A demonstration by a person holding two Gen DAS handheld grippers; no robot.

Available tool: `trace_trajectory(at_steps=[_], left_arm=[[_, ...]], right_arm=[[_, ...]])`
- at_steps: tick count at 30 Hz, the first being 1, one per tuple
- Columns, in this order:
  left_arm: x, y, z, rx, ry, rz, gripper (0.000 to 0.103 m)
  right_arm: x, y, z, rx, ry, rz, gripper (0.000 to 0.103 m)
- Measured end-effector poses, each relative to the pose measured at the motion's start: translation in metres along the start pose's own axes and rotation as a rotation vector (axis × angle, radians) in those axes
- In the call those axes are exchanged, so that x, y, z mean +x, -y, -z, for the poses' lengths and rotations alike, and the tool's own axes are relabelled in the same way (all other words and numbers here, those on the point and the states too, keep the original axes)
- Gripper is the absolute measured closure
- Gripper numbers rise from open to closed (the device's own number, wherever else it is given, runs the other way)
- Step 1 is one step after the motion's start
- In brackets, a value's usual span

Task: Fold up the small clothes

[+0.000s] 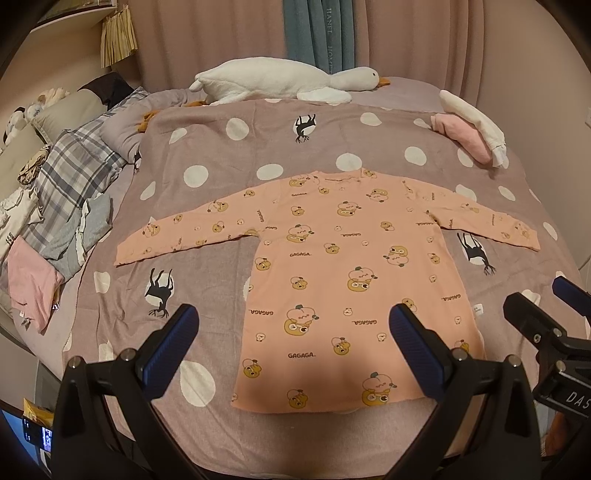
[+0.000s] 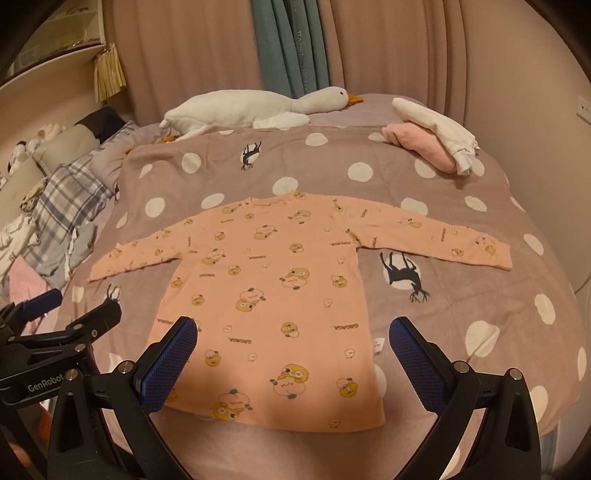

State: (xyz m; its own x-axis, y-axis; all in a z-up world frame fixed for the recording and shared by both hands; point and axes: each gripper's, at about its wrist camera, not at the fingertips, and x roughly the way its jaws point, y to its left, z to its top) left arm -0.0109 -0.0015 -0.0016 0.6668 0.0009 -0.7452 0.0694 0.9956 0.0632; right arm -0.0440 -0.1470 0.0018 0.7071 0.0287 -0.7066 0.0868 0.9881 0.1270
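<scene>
The polka-dot blanket [image 1: 221, 155] fills most of both views, mauve with white dots and black animal figures; I count three of those in the left wrist view and three in the right. Dead centre on it is one pink long-sleeve shirt [image 1: 343, 266], lying flat with both sleeves out to the sides and the hem toward the bottom of the frame. It's printed all over with cartoon bears and the word "GAGAGA", repeated a bunch of times. One white plush goose [image 1: 280, 83] lies along the top centre, and a small stack of two folded pieces, one pink and one white [image 1: 469, 129], sits upper right. The teal curtain [image 1: 317, 33] at the top reads "HANEL".

Left gripper [image 1: 291, 332] has its jaws spread wide, holding nothing, over the shirt's lower half. Right gripper [image 2: 293, 341] is the same, wide and empty. In the right wrist view the left gripper's body says "GenRobot".
</scene>
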Motion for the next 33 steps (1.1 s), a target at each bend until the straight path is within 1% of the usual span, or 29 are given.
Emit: trace_trajectory(at_steps=[33], left_arm=[[0.0035,0.0039,0.0026,0.005,-0.014,0.001,0.000]], right_arm=[[-0.0020,-0.0049,0.0022,0.015,0.001,0.002,0.000]])
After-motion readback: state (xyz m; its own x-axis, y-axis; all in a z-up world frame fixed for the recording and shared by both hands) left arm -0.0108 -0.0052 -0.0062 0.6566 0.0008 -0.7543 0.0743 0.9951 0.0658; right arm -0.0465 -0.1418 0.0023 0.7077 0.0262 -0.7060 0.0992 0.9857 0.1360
